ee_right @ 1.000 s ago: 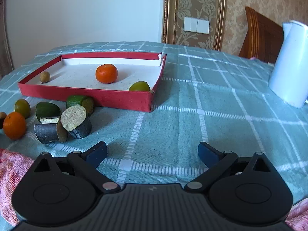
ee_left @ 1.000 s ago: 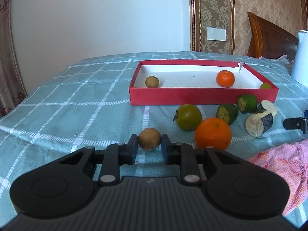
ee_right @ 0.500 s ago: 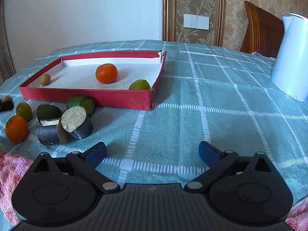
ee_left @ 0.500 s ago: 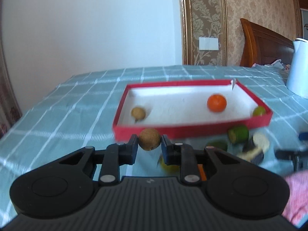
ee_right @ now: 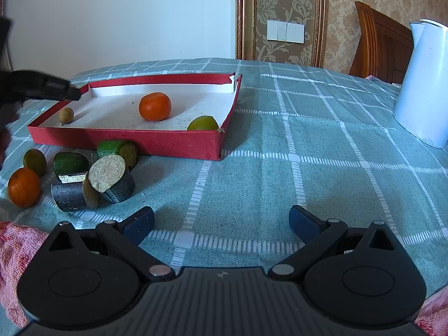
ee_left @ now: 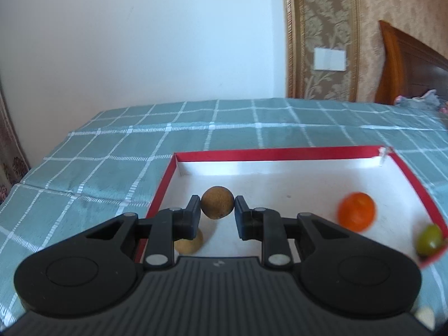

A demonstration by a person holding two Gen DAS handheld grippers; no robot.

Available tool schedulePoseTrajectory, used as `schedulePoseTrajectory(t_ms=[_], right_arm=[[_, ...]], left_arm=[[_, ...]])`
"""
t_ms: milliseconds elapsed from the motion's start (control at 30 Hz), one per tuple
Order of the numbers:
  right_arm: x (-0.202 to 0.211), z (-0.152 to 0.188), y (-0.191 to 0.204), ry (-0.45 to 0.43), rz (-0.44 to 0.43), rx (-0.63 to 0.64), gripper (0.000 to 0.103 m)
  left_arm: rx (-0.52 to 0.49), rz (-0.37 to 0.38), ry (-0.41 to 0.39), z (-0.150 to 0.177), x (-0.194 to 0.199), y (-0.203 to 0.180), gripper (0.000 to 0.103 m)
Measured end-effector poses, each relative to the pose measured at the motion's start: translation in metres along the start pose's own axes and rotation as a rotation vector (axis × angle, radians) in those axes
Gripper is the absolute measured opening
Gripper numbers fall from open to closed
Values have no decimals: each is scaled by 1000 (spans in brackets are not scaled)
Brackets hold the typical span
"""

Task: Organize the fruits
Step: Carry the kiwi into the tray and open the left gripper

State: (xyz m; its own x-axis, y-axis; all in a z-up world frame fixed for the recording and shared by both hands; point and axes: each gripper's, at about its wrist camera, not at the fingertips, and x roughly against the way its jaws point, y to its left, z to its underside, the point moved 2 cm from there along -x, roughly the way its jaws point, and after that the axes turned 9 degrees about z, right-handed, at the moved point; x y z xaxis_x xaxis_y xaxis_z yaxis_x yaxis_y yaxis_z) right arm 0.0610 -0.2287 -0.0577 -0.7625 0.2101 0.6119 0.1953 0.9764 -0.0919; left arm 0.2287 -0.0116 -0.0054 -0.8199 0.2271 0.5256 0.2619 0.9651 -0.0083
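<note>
Left wrist view: the left tool [ee_left: 217,206] is pinching a small brown fruit [ee_left: 217,202] between its pads, and it has carried that fruit from the checked cloth [ee_left: 112,151] in front of the red box [ee_left: 274,150] to a spot above the box's white floor, near its left wall. Below it, inside the box, a second brown fruit [ee_left: 189,243] peeks out beside the left finger. An orange [ee_left: 356,214] sits toward the box's right side, a green fruit [ee_left: 429,239] in its near right corner. Judging by this, the drop is next.

Right wrist view: the right tool [ee_right: 221,223] is spread wide with nothing between its pads, hanging over the cloth in front of the box [ee_right: 126,140]. The left tool's dark tip [ee_right: 42,88] shows at the box's far left corner. Outside the box's front wall, an orange [ee_right: 23,186], green pieces [ee_right: 70,162] and dark cut chunks [ee_right: 112,179] wait unsorted.
</note>
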Motion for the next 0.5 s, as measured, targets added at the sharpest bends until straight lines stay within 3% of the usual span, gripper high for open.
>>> schedulePoseTrajectory(t_ms=[133, 500], right_arm=[[0, 0, 0, 0, 0, 0, 103], [0, 0, 0, 0, 0, 0, 103]], left_arm=[[43, 3, 56, -9, -21, 11, 23], [19, 21, 126, -3, -42, 16, 23]])
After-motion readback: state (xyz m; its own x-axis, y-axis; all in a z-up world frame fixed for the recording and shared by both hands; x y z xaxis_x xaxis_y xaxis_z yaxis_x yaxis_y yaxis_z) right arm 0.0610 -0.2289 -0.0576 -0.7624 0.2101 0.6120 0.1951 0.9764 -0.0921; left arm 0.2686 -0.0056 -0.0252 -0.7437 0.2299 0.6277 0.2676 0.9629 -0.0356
